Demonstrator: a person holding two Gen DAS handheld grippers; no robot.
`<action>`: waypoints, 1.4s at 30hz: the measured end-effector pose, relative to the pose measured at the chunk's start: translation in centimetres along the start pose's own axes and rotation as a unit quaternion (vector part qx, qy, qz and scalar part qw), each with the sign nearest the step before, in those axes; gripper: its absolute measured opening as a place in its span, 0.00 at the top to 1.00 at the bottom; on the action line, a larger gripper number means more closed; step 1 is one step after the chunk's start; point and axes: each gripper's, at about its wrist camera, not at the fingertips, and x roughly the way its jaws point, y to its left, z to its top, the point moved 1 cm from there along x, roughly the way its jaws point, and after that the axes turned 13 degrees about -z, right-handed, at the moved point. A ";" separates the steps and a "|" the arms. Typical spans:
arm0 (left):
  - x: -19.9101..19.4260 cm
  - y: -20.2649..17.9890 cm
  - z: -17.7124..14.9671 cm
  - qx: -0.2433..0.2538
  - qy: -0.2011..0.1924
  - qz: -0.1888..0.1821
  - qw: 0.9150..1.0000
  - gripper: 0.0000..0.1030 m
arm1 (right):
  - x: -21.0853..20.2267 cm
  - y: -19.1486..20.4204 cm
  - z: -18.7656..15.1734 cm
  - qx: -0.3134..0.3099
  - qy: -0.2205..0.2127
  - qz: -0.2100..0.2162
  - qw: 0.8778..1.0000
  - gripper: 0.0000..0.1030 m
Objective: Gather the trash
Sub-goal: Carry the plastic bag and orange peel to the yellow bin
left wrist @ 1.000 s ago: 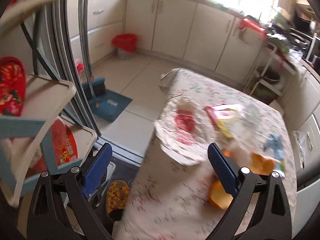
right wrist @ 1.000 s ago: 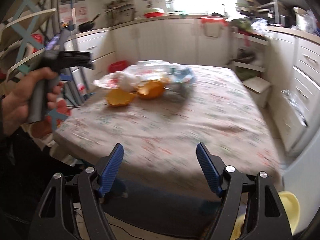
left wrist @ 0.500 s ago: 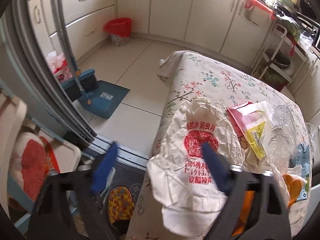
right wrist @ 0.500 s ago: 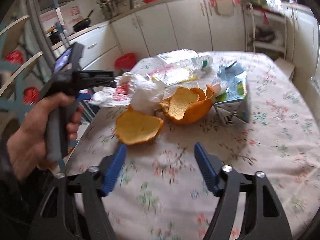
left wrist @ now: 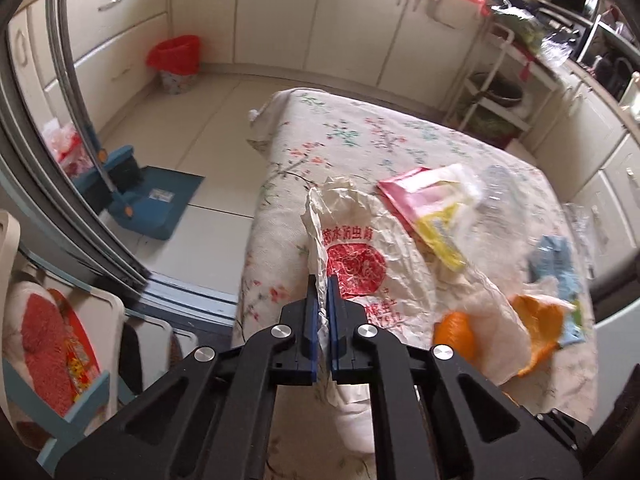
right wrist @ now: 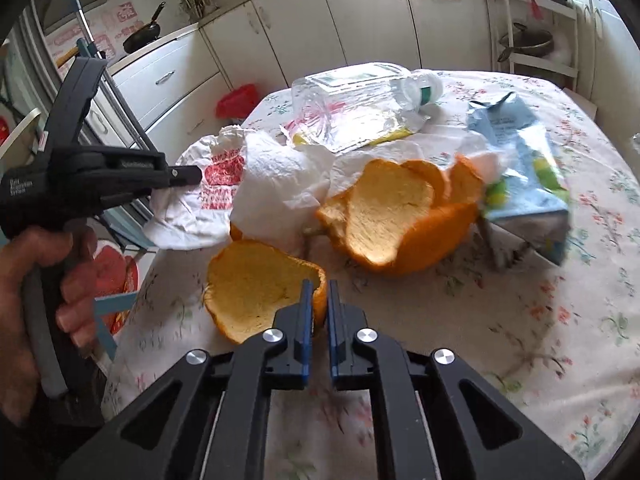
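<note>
My left gripper (left wrist: 321,286) is shut on the edge of a white plastic bag with red print (left wrist: 356,264) at the table's left edge; the bag also shows in the right wrist view (right wrist: 208,196), where the left gripper (right wrist: 188,174) touches it. My right gripper (right wrist: 318,294) is shut on the rim of an orange peel piece (right wrist: 256,288) on the floral tablecloth (right wrist: 520,320). A bigger orange peel (right wrist: 400,224), white tissue (right wrist: 276,184), a clear plastic bottle (right wrist: 360,108), a blue carton (right wrist: 520,168) and a pink and yellow wrapper (left wrist: 432,208) lie behind.
A red-lined trash bin (left wrist: 176,62) stands on the floor by the cabinets at the far left. A blue dustpan with broom (left wrist: 148,200) lies on the floor left of the table. A shelf rack (left wrist: 52,340) stands close at the left.
Both grippers have moved in toward the table and shut: the left one on the white bag's edge, the right one on the near orange peel. Both were open before.
</note>
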 end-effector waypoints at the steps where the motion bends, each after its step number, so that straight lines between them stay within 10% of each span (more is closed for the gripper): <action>1: -0.4 0.0 -0.2 0.002 -0.001 -0.005 1.000 0.97 | -0.8 -0.7 -0.7 0.001 -0.001 -0.003 1.000 0.93; 8: -6.9 -1.5 -1.8 0.018 -0.079 -0.042 0.996 0.97 | -3.9 -5.8 -3.8 0.023 -0.002 -0.014 1.000 0.93; 16: -13.4 -8.8 -5.6 0.121 -0.187 -0.117 0.968 0.97 | -8.4 -9.3 -5.5 0.035 -0.039 -0.038 0.998 0.94; 28: -10.5 -23.7 -14.4 0.225 -0.118 -0.249 0.934 0.97 | -16.1 -16.0 -8.0 0.068 -0.103 -0.100 0.987 0.94; 42: -5.0 -36.5 -21.7 0.318 -0.065 -0.236 0.916 0.97 | -18.0 -28.5 -13.7 0.176 -0.094 -0.168 0.965 0.94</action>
